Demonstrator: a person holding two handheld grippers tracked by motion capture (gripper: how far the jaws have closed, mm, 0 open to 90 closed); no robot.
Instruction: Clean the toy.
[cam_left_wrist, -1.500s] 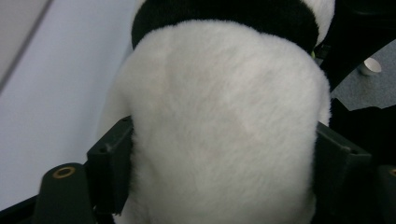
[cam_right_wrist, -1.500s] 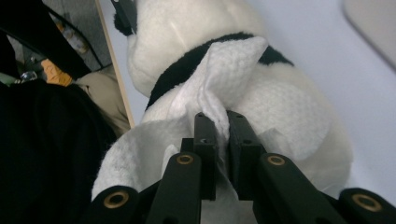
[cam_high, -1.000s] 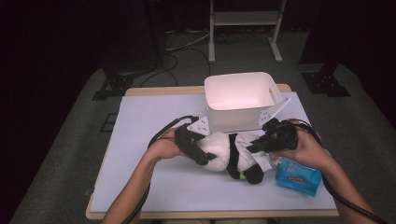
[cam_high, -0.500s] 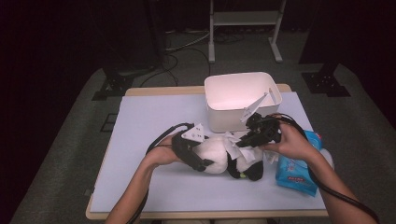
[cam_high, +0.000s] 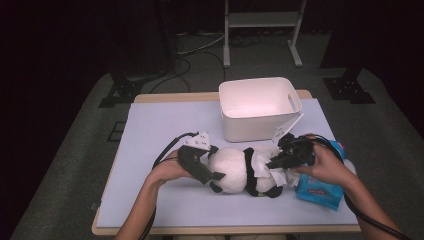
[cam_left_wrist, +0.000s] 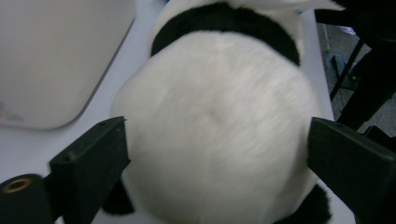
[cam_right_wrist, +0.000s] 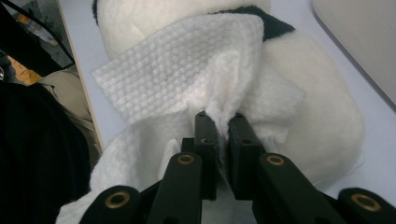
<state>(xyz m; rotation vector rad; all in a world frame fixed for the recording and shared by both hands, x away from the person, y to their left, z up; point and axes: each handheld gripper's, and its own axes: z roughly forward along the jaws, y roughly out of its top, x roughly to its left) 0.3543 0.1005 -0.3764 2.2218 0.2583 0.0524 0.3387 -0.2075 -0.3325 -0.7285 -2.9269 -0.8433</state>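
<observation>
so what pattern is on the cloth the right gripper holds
Plain white waffle weave cloth, clearest in the right gripper view.

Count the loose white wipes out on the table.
1: a white waffle-textured cloth wipe draped over the black-and-white plush panda, pinched by the right gripper. More may sit hidden inside the blue wipe packet.

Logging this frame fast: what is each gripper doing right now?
Left gripper: open, jaws on either side of the panda plush.
Right gripper: closed, pinching the white wipe draped over the panda plush.
</observation>
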